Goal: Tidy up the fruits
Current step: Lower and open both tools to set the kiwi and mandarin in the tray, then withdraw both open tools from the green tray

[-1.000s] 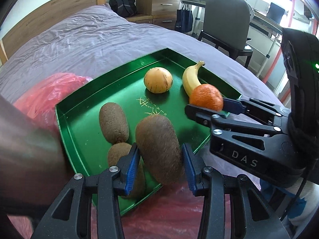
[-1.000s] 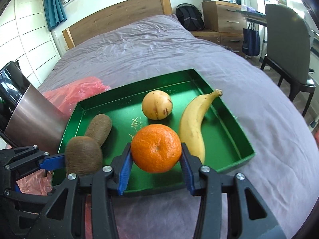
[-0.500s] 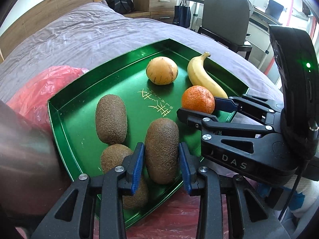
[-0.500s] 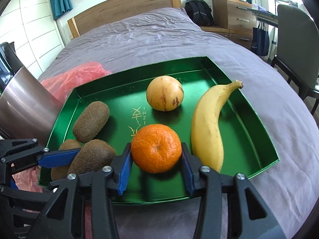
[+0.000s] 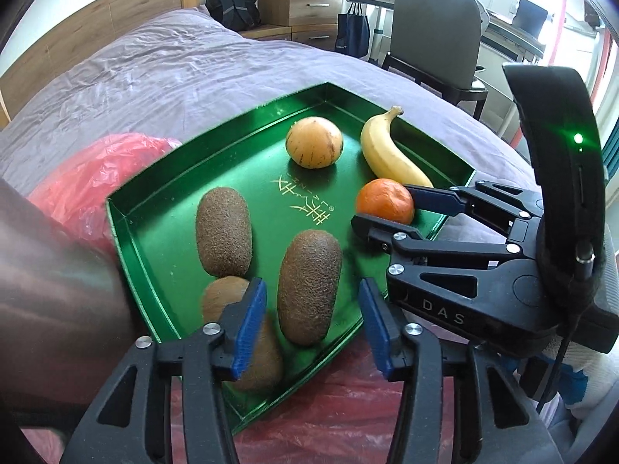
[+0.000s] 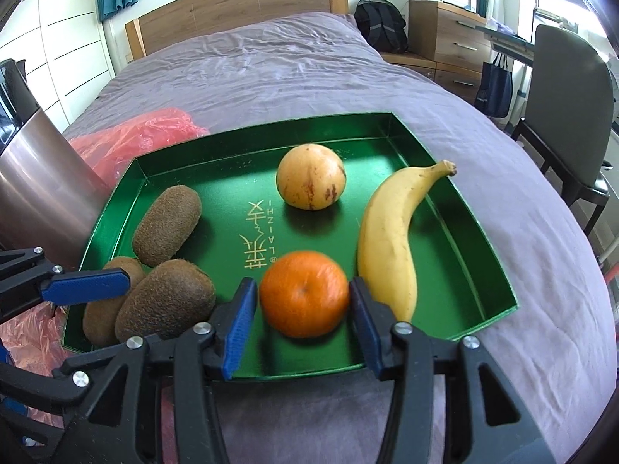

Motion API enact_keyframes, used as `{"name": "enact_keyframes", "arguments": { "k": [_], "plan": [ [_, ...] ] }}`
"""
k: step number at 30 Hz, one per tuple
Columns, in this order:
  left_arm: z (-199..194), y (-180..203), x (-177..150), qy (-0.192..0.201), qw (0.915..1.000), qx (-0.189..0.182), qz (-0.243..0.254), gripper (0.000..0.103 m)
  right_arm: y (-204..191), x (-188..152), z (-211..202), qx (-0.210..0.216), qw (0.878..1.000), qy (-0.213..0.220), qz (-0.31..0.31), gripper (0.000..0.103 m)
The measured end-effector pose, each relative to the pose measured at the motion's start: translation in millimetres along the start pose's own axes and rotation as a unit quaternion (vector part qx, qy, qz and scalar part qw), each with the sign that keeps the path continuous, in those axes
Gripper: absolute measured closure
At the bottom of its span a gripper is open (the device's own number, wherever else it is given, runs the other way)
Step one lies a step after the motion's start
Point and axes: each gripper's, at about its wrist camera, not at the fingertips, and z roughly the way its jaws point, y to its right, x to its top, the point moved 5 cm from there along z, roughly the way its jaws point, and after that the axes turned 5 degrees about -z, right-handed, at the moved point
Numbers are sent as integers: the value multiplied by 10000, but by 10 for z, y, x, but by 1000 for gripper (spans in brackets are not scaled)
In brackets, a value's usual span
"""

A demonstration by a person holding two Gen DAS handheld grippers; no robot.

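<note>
So the green tray sits on a bed with a purple-grey sheet, and a crumpled red plastic bag pokes out from under its left side.

Starting on the left: three kiwis are clustered in the tray's left part. One kiwi lies a bit further back by itself, and two more sit at the near-left corner, one leaning against the other.

The left claw is right there. Its jaws have just been opening, and in the left wrist view the blue pads now stand clear of the long kiwi on both sides, so it's let go. That kiwi lies on the tray floor between the fingers, with gaps showing either side.

Middle of the tray has some gold lettering printed on the floor. Behind that, a round yellowish fruit with brown streaks sits alone toward the back.

In front of it is the orange, near the front edge. The right claw brackets it. Those jaws have just been opening too, and in the right wrist view there's a sliver of green showing between each pad and the orange, so it's released and resting on the tray.

Furthest right, the banana lies along the right side, stem pointing to the far corner, its near end just beside the right claw's right finger.

Off the bed on the right there's a dark chair and a wooden dresser.
</note>
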Motion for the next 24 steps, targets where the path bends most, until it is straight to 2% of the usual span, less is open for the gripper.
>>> {"name": "enact_keyframes", "arguments": {
  "k": [6, 11, 13, 18, 24],
  "plan": [
    [-228, 15, -16, 75, 10000, -22, 20, 53, 48, -26, -205, -142, 9998, 30, 148, 14],
    [-571, 82, -102, 222, 9996, -110, 97, 50, 100, -86, -508, -278, 9990, 122, 332, 12],
    [-719, 104, -158, 289, 9994, -128, 102, 47, 104, -135, -641, -334, 9985, 134, 406, 7],
    [-1059, 115, -358, 402, 9991, -112, 113, 42, 3, -240, -970, -434, 9979, 178, 457, 0],
    [-1401, 8, -728, 413, 9991, -8, 17, 39, -293, -378, -1357, -438, 9981, 233, 377, 0]
  ]
}}
